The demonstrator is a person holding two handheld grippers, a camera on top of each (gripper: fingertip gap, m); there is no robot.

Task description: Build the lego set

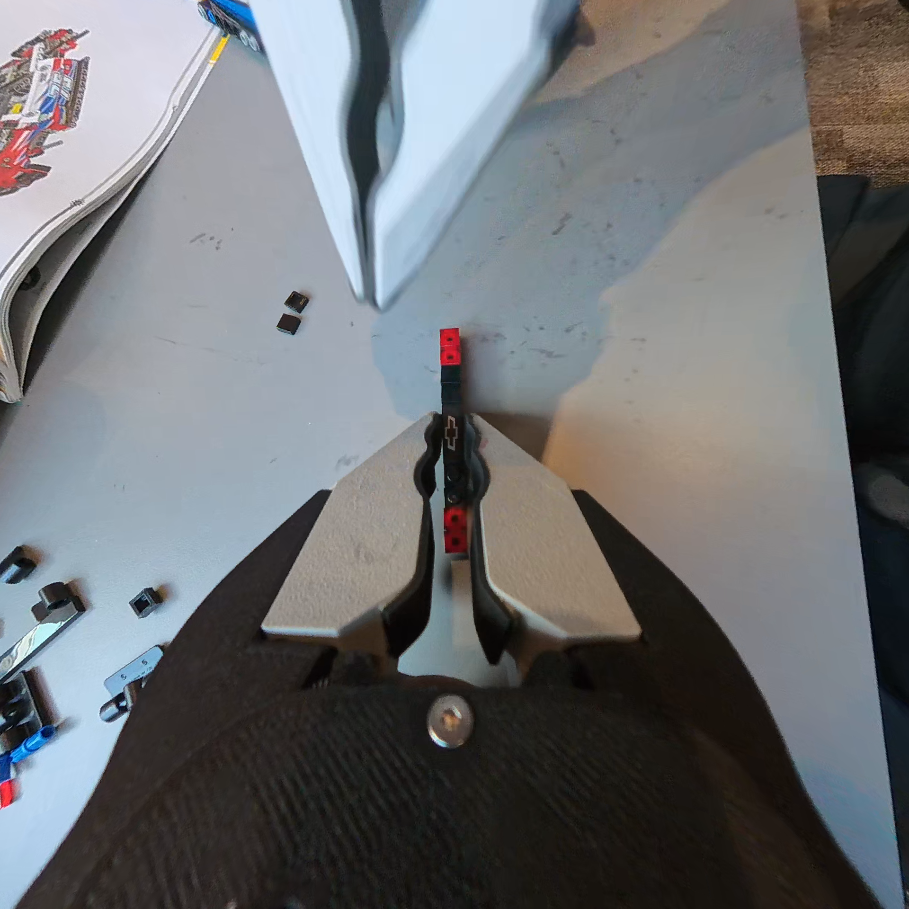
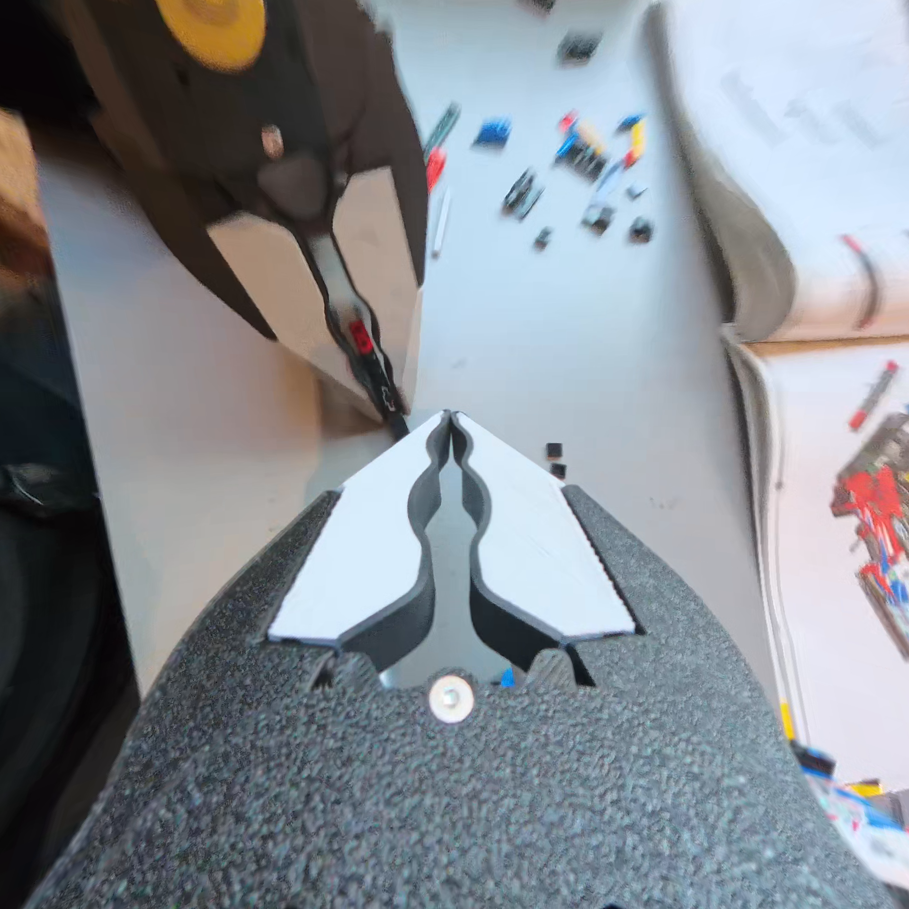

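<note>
My left gripper (image 1: 453, 418) is shut on a long thin black lego strip (image 1: 451, 433) with red pieces at both ends. The strip's far red end (image 1: 449, 347) sticks out past the fingertips above the grey table (image 1: 196, 418). My right gripper (image 2: 450, 413) is shut and empty. In the left wrist view it (image 1: 369, 300) hangs blurred just beyond the strip's far end, apart from it. In the right wrist view the left gripper (image 2: 393, 413) and its strip (image 2: 366, 354) lie close to the left of my right fingertips.
An open instruction booklet (image 1: 74, 123) lies at the far left of the table. Two small black tiles (image 1: 292, 312) sit between it and the grippers. Several loose black, blue and red pieces (image 1: 29, 664) lie at the near left. The table edge (image 1: 836, 442) runs down the right. The gap from one gripper's tips to the other's is roughly 5 centimetres.
</note>
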